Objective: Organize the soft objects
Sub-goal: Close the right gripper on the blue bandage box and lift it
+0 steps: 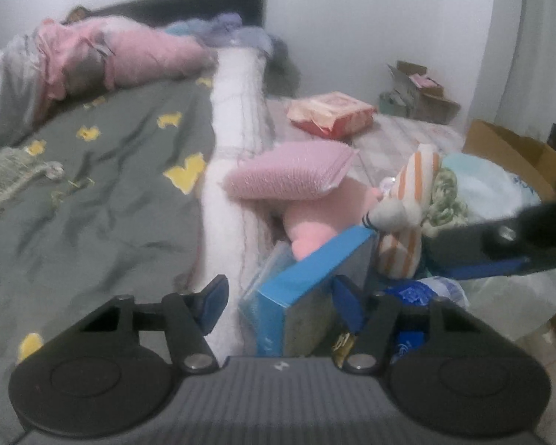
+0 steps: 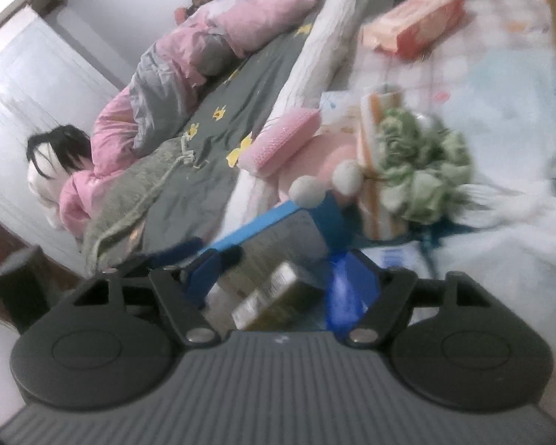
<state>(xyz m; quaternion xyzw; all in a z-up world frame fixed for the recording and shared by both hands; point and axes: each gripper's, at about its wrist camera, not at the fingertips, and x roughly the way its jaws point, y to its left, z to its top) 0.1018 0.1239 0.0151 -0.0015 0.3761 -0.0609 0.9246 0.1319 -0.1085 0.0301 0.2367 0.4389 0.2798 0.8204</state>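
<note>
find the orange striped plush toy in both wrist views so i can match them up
Left wrist view: the orange striped plush toy stands right of centre, behind the blue box.
Right wrist view: it stands right of centre, partly hidden by the green fluffy bundle.
Shared landmark: the pink textured cushion, to the toy's left in both.

The box [image 1: 307,289] stands just beside the bed [image 1: 92,185], at its right edge. Behind the box lie 1 cushion [image 1: 289,174] and a striped toy [image 1: 407,204] (right of the cushion). Farther behind, a packet [image 1: 330,113] lies on the floor.
</note>
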